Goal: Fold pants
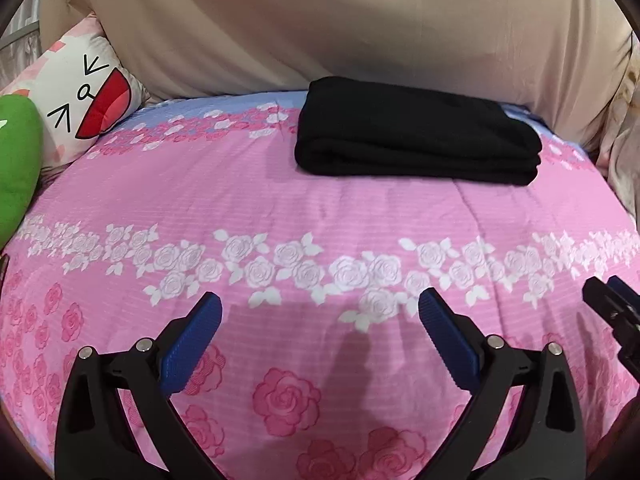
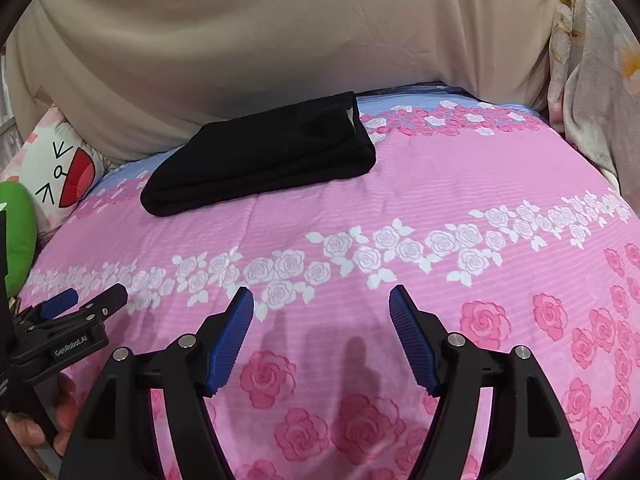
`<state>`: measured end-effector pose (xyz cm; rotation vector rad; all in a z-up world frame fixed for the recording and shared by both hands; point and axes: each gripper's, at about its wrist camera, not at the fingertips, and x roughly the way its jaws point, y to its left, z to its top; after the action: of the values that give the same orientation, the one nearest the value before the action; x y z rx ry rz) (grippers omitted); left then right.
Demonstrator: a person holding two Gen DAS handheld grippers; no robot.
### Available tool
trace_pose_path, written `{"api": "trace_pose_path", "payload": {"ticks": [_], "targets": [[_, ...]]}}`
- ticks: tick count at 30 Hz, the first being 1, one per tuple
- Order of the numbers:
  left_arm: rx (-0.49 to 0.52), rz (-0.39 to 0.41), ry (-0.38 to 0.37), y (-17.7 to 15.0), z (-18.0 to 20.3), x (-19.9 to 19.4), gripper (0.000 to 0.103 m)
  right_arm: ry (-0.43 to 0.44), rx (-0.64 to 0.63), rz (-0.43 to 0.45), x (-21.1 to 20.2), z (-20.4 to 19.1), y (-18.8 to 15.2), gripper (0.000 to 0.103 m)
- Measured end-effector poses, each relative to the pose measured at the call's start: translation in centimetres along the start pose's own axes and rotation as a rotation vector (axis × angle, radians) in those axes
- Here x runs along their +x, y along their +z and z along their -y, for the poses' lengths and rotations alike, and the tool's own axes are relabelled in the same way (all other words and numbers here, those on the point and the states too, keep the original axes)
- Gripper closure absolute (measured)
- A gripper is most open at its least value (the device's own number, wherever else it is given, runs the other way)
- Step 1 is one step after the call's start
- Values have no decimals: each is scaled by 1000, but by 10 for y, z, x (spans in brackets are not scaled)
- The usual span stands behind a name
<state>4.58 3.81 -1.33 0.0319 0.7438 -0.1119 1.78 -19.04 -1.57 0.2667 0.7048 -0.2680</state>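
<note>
The black pants (image 1: pixel 416 140) lie folded in a thick rectangle at the far side of the pink rose bedsheet (image 1: pixel 320 220). In the right wrist view the pants (image 2: pixel 260 160) sit far and to the left. My left gripper (image 1: pixel 320 296) hovers open over bare sheet, well short of the pants, with nothing between its blue pads. My right gripper (image 2: pixel 321 290) is likewise open and empty above the sheet. Each gripper shows at the edge of the other's view: the right gripper (image 1: pixel 608 296) at the far right, the left gripper (image 2: pixel 92 300) at the lower left.
A white cartoon-face pillow (image 1: pixel 80 108) and a green plush (image 1: pixel 16 160) lie at the bed's left end. A beige cloth (image 1: pixel 320 20) hangs behind the bed. A pale flowered blanket (image 2: pixel 592 80) is bunched at the right. A hand (image 2: pixel 60 420) holds the left gripper.
</note>
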Motion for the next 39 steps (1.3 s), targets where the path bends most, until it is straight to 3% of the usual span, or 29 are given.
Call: {"api": "trace_pose_path", "payload": {"ticks": [4,8,11,16,39], "targets": [[-12,37,-12,6,2,2,7,-30,2,59,2,-9,7,34],[3,79,36,14,4,5,7,-88,-36,57,8,-21,10,34],[28,80,56,17,8,8,7,-108,-48,51,9,-23,10,26],[41,114,57,17,10,1,6,-110,-28,51,9,-19,10,26],[39,114,56,17,8,1,6,-110,-33,47,10,-19,11,22]]}}
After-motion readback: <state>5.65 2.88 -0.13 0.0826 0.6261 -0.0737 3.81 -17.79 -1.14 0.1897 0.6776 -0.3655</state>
